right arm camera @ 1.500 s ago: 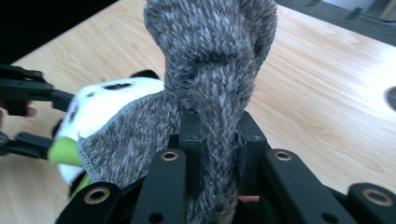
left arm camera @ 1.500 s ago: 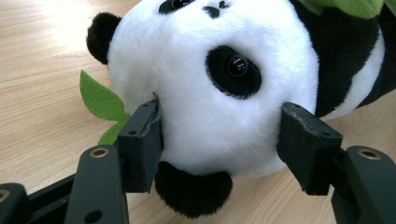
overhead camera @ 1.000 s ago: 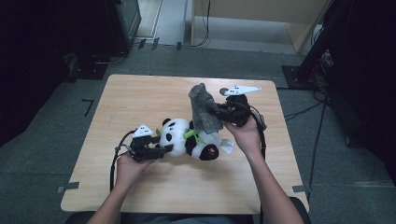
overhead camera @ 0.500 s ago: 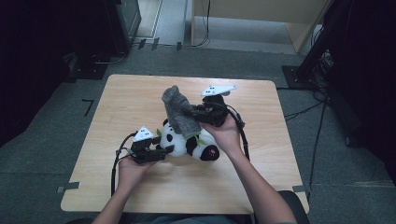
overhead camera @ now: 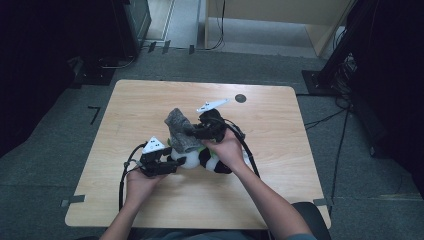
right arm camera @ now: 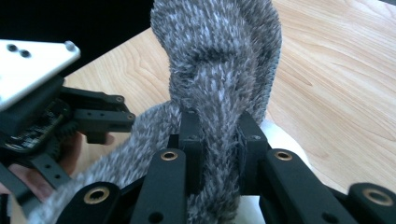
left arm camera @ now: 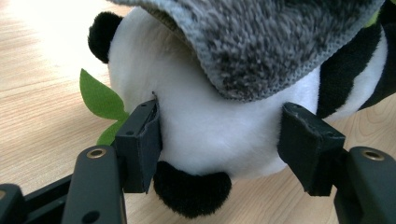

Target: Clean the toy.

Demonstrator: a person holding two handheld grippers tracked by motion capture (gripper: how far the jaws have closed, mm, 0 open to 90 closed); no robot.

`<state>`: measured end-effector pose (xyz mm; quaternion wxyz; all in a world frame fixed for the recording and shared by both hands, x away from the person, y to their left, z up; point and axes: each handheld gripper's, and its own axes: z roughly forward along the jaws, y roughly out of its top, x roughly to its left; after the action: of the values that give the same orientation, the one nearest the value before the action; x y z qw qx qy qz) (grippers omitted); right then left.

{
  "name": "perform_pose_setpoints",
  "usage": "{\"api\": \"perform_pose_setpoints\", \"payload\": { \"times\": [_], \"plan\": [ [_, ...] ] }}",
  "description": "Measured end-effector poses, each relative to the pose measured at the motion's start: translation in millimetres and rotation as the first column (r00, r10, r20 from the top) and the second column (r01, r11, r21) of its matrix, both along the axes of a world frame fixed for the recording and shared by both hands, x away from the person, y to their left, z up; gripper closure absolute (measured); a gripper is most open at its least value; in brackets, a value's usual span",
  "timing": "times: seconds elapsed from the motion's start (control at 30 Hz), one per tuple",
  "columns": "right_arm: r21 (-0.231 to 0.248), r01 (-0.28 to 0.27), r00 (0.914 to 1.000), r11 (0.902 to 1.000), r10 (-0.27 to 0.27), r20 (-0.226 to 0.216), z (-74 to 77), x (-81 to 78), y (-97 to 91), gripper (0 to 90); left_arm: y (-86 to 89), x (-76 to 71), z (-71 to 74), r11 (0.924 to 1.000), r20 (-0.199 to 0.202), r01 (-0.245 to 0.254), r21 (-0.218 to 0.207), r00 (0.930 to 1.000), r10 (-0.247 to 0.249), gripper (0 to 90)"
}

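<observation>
While the grey fuzzy cloth (overhead camera: 181, 131) hangs over the head of the panda plush toy (left arm camera: 219, 126), the right gripper (right arm camera: 219, 135) has its jaws closed tight on a fold of it. The left gripper (left arm camera: 219, 140) clamps the panda's white head between its half-open pads. The panda lies near the middle of the wooden table (overhead camera: 280, 125), a green leaf (left arm camera: 98, 100) beside its head.

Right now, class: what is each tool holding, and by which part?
The right tool pinches a bunched fold of the grey knit hat. The left tool grips the panda toy by its white head.
</observation>
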<state>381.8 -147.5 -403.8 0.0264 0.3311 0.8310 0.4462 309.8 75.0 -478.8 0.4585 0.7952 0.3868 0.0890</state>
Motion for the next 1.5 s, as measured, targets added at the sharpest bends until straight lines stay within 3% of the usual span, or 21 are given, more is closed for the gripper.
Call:
{"api": "perform_pose_setpoints", "payload": {
  "times": [0.23,0.47,0.7,0.83,0.97,1.07,1.2,1.3,1.5],
  "plan": [
    [-0.010,0.037,0.9992,0.9993,-0.037,0.015,-4.0,0.4,-17.0,77.7,0.9,3.7,0.3,1.0000,-0.043,-0.007,0.001,0.9990,0.007,35.7],
    [-0.057,0.099,0.9951,0.9935,-0.098,0.014,-1.6,0.0,-42.4,77.7,0.8,2.6,0.5,1.0000,-0.035,-0.001,0.009,0.9994,0.002,35.6],
    [-0.027,0.137,0.9897,0.9901,-0.136,0.044,6.3,-7.5,-69.6,77.6,0.8,2.9,1.1,1.0000,-0.034,0.001,0.009,0.9994,-0.001,35.0],
    [-0.042,0.161,0.9847,0.9862,-0.157,0.075,15.1,-12.7,-80.1,77.7,1.2,3.9,1.4,1.0000,-0.039,0.002,0.000,0.9993,-0.002,33.7],
    [-0.058,0.184,0.9807,0.9812,-0.180,0.077,17.7,-13.6,-88.7,77.6,1.6,4.9,1.7,1.0000,-0.043,0.007,-0.005,0.9991,-0.007,32.4],
    [-0.039,0.200,0.9775,0.9790,-0.197,0.076,19.9,-13.0,-97.0,77.7,1.6,5.5,1.6,0.9999,-0.042,0.011,-0.005,0.9991,-0.011,32.0],
    [0.047,0.219,0.9735,0.9745,-0.222,0.055,28.7,-13.6,-105.3,77.7,1.4,6.6,0.8,0.9999,-0.041,0.009,-0.013,0.9991,-0.010,31.0],
    [0.054,0.227,0.9691,0.9725,-0.231,0.088,38.5,-16.2,-107.7,77.7,1.3,6.8,0.8,0.9999,-0.040,0.011,-0.010,0.9991,-0.011,30.7],
    [0.068,0.261,0.9602,0.9628,-0.267,0.083,49.4,-18.3,-127.5,77.7,1.4,6.6,1.0,0.9999,-0.038,0.014,-0.005,0.9992,-0.014,30.4]
  ]
}}
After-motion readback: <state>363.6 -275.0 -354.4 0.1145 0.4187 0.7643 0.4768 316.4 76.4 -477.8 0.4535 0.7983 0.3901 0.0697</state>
